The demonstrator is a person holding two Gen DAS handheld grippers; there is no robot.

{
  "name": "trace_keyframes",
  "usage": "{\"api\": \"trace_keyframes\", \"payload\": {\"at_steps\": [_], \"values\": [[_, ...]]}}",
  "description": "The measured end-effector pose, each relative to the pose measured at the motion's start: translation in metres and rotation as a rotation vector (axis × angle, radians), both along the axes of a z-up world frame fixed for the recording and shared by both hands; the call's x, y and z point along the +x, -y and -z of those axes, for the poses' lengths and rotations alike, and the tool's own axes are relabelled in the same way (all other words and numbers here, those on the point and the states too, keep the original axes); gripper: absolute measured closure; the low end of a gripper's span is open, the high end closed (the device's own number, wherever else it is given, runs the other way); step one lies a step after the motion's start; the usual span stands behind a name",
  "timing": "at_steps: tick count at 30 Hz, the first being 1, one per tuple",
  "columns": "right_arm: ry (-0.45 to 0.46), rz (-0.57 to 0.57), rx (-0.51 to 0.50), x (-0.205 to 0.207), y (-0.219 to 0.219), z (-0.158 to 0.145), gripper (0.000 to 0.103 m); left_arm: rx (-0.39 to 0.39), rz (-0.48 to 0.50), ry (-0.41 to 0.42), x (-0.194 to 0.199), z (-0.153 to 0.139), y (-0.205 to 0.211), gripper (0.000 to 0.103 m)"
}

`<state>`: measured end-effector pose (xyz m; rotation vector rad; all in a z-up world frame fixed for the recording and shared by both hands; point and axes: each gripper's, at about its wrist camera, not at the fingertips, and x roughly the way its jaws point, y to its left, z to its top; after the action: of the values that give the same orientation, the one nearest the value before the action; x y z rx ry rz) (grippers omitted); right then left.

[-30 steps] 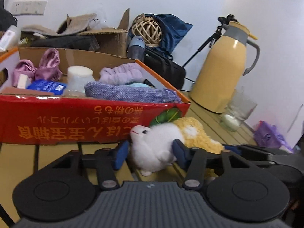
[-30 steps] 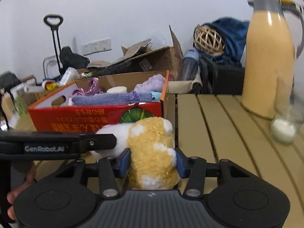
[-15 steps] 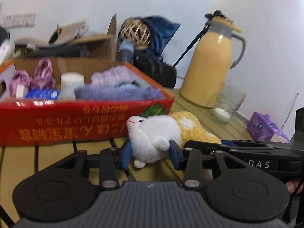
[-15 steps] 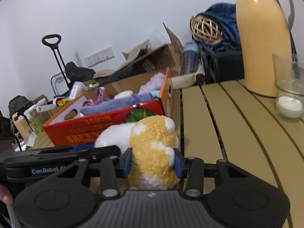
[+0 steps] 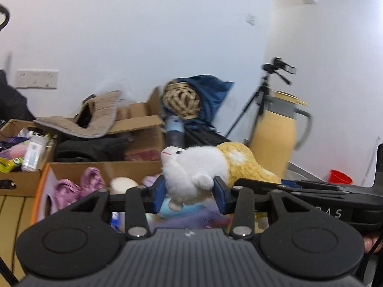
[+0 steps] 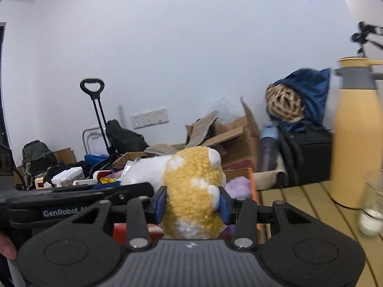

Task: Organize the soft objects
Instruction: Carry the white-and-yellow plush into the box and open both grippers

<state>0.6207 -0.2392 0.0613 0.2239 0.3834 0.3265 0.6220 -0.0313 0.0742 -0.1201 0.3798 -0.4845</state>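
Observation:
A plush toy with a white head (image 5: 191, 167) and a curly yellow body (image 6: 191, 184) hangs in the air between both grippers. My left gripper (image 5: 190, 191) is shut on the white front part, blue pads pressed into its sides. My right gripper (image 6: 192, 203) is shut on the yellow rear part. One of the right gripper's fingers (image 5: 287, 186) shows at the right of the left wrist view. One of the left gripper's fingers (image 6: 95, 193) shows at the left of the right wrist view. Below and behind the toy lies the orange-rimmed box (image 5: 40, 186) holding purple cloth (image 5: 71, 186).
A yellow thermos jug (image 6: 354, 143) and a glass with a candle (image 6: 373, 215) stand on the slatted table (image 6: 299, 203) to the right. Behind the box are a brown carton (image 5: 138, 129) with clothes, a wicker ball (image 5: 182, 100), a blue bag and a tripod (image 5: 263, 95).
Both grippers rose together with the plush toy, from the table in front of the red box to above its rim. The left jaws pressed in on the white head.

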Motion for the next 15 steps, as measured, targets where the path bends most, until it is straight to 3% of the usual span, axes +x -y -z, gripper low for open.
{"api": "trace_keyframes", "payload": {"at_steps": [7, 9, 11, 12, 13, 15], "values": [[-0.204, -0.009, -0.019, 0.119, -0.034, 0.012, 0.061, 0.02, -0.126, -0.104, 0.088, 0.031, -0.021, 0.062], [-0.281, -0.007, -0.044, 0.15, -0.042, 0.03, 0.061, -0.014, -0.155, -0.194, 0.112, 0.052, -0.03, 0.062], [-0.336, 0.0, -0.122, 0.169, -0.055, 0.054, 0.06, 0.043, -0.198, -0.28, 0.13, 0.076, -0.033, 0.061], [-0.365, 0.021, -0.135, 0.177, -0.06, 0.066, 0.06, 0.06, -0.231, -0.295, 0.134, 0.085, -0.034, 0.061], [-0.41, 0.024, -0.138, 0.184, -0.064, 0.08, 0.059, 0.065, -0.245, -0.303, 0.137, 0.091, -0.034, 0.07], [-0.449, 0.006, -0.116, 0.191, -0.065, 0.094, 0.058, 0.053, -0.236, -0.299, 0.138, 0.091, -0.037, 0.067]]}}
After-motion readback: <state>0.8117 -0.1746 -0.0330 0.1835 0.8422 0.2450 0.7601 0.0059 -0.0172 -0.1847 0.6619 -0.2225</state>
